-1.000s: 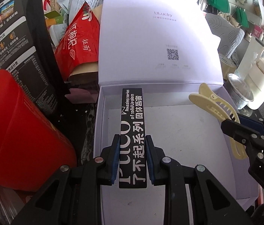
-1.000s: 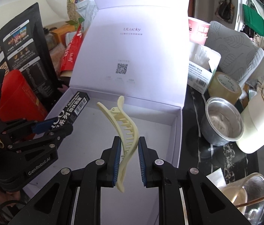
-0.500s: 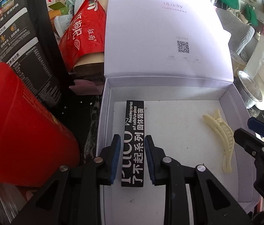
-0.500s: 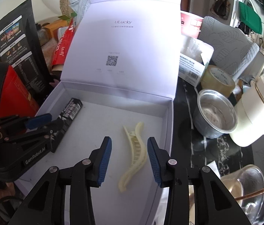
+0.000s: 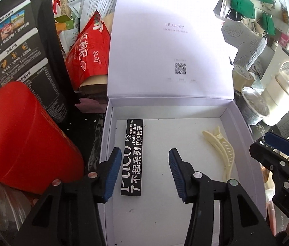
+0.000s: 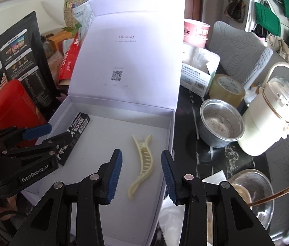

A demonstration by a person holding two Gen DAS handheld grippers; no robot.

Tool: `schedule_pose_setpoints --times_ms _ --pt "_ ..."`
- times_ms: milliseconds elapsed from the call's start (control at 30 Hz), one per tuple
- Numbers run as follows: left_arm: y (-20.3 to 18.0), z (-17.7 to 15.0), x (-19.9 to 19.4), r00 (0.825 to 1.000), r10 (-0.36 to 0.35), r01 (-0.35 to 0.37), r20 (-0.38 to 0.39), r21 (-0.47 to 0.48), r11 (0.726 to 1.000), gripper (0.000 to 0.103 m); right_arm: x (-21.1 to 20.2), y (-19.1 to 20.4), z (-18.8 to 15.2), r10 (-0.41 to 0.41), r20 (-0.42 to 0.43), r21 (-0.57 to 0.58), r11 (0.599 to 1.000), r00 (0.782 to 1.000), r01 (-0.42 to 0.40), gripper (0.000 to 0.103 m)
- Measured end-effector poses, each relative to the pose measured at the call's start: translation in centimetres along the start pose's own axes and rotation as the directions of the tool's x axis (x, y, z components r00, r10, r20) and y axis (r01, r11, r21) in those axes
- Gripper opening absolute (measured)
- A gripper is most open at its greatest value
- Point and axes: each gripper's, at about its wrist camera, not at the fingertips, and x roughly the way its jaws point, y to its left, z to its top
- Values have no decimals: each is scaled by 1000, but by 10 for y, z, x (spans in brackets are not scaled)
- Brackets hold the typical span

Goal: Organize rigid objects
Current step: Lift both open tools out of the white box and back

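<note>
Lid (image 5: pixel 171 47): printed "uLucky", with a QR code below.
Black carton (image 5: pixel 133 157): reads "Amazing series of solid Lip gloss"; flat on the box (image 5: pixel 245 131) floor, left side.
Clip (image 6: pixel 142 164): cream; flat on the floor, right side.
Left gripper (image 5: pixel 145 172): jaws opening, carton between them untouched; a second ago it was pinched.
Right gripper (image 6: pixel 141 173): "GenRobot.AI"-type tool; fingers spread, clip released since the earlier frame.

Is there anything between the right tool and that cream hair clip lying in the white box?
Nothing visible. The cream plastic hair clip lies bare on the floor of the open white cardboard box, directly between the right tool's open jaws, untouched.
</note>
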Motion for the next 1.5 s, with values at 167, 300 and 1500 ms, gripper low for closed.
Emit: schedule_pose_setpoints --times_ms 167,300,1500 --pt "-1 1 -18 1000 0 0 27 3 1000 47 -17 0 0 -1 32 -2 1000 999 1 39" --pt "-2 1 -33 999 -1 1 51 4 1000 47 -32 0 -1 3 55 -4 1000 998 -3 39" --pt "-24 -57 -181 966 31 -40 258 28 999 103 -174 7 -56 7 267 -36 999 964 3 69"
